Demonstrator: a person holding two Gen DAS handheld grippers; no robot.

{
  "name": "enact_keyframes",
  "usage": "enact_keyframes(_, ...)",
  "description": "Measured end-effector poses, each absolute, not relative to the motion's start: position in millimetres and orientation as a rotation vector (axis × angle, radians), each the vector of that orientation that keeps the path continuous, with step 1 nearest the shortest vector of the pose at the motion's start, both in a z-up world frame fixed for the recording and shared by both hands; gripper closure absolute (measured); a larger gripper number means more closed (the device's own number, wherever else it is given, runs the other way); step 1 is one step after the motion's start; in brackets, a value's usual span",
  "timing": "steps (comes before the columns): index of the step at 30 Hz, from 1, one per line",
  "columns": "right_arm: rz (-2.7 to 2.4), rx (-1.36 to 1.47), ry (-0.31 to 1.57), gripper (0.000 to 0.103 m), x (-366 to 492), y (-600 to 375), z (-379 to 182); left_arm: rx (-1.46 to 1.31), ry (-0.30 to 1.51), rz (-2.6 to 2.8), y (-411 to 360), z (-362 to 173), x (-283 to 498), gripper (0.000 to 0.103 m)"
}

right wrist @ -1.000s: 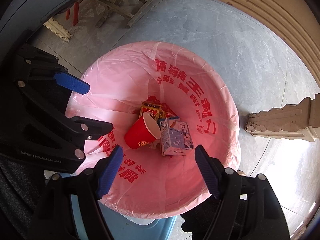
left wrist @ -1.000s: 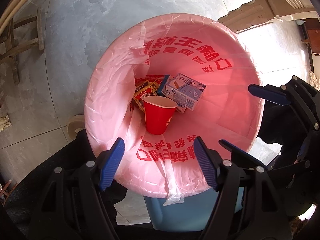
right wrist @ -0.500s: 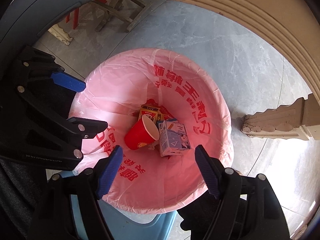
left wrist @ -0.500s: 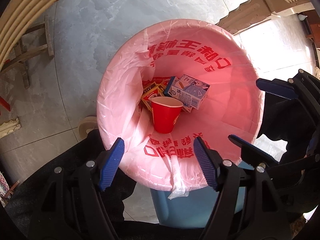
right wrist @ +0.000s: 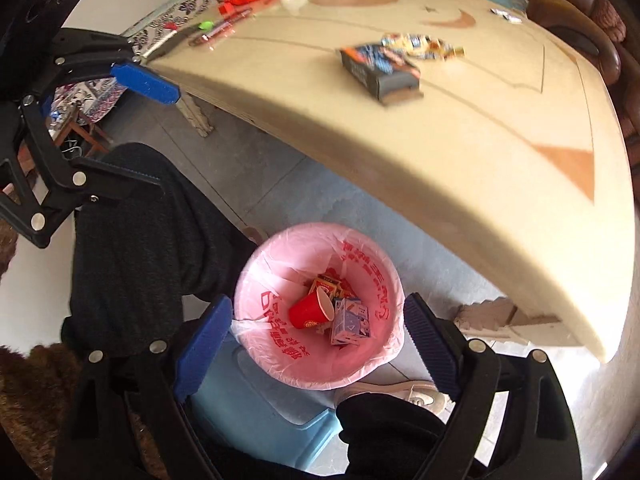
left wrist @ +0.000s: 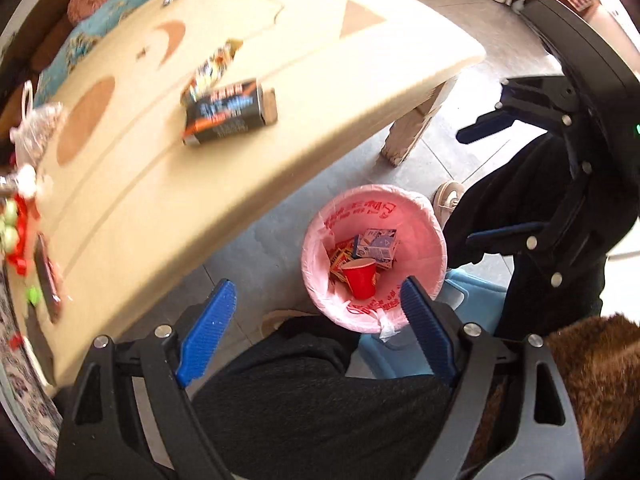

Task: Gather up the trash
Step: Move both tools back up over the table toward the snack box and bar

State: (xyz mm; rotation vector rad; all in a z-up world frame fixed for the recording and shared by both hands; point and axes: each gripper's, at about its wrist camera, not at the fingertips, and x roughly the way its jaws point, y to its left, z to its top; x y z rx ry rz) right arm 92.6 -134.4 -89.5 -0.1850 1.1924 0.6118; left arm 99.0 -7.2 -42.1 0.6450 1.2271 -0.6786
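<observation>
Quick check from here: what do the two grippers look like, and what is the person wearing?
Both grippers have black angular frames with silver bolts and ribbed blue pads on the fingers. The left gripper and right gripper look identical. The person wears dark knit trousers and a pale sneaker. No cables visible.

red chinese print on pink bin liner point(right wrist: 372, 280) (blurred, unreadable); box point(left wrist: 224, 114) lettering illegible.
</observation>
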Motion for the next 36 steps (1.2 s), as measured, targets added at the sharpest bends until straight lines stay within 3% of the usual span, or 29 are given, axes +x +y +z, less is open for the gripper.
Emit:
enact_keyframes(3,0.688,-0.188,1.152,0.012,108,-142,-35,0.775,1.113,-0.740,-9,7,97,0.016)
enact_keyframes(9,0.722,-0.228,1.030,0.012,146,-160,60,0.975,0.973,-0.775,-21,69,99,0.016)
enact_keyframes(17,0.705,-0.290,0.939,0.012,205,-171,120,1.147,0.932,-0.889,-36,86,108,0.016)
enact_keyframes(25,0.746,-0.386,0.953,0.012,251,-163,121,1.195,0.962,-0.962,-50,73,147,0.016)
enact_keyframes(36,0.794,-0.442,1.177,0.012,335,-149,27,1.197,1.042,-1.079,-65,12,198,0.016)
